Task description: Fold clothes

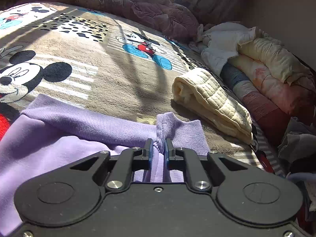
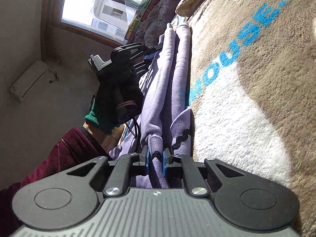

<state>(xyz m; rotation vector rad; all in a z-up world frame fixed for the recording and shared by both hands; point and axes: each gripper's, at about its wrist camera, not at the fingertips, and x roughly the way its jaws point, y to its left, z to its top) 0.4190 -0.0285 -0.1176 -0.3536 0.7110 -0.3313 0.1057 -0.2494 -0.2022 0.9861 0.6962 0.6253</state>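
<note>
A lilac garment (image 1: 59, 122) is spread on the Mickey Mouse blanket (image 1: 110, 79), its ribbed hem pinched by the left gripper (image 1: 159, 148); another fold is clamped by the right gripper (image 2: 156, 158). A cream quilted roll (image 1: 213, 100) lies nearby.

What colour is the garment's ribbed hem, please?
Lilac ribbed hem; it shows best in the left wrist view.

Left gripper (image 1: 159, 146) is seen closed on a bunched fold of the lilac garment (image 1: 39, 138), pinched at its ribbed hem (image 1: 88, 122). The garment is spread near and left over a Mickey Mouse blanket (image 1: 102, 79). A rolled cream quilted cloth (image 1: 213, 100) lies to the right, apart from the hem. Folded bedding (image 1: 266, 69) is stacked far right; a maroon quilt (image 1: 138, 6) is bunched at the far edge.
</note>
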